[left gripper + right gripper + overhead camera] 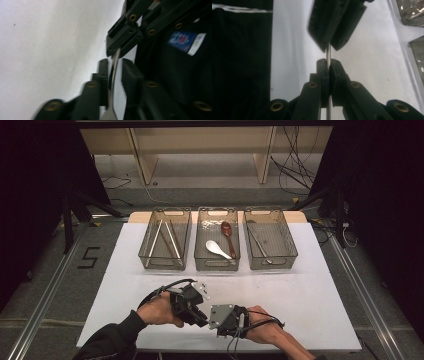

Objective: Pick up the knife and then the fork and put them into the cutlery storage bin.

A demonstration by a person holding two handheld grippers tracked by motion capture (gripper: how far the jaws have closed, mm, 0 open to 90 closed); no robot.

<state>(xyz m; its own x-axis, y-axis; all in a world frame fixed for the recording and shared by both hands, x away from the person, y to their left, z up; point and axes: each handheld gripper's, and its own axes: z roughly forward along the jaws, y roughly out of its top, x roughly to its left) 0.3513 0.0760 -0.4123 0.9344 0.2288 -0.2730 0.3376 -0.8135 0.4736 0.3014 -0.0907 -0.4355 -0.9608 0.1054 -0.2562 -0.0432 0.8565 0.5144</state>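
While my left gripper [113, 75] lets go, its fingers [102, 72] now stand slightly apart around the metal utensil [113, 72], no longer pinching it. That slim handle runs across the gap above the white table [300, 285], near its front edge, into my right gripper [328, 65], whose fingers [337, 72] are clamped tight on it. I judge this a handover: I should keep the right grip firm, draw the left straight back along the handle without snagging, then carry the piece to the right-hand bin [287, 237].
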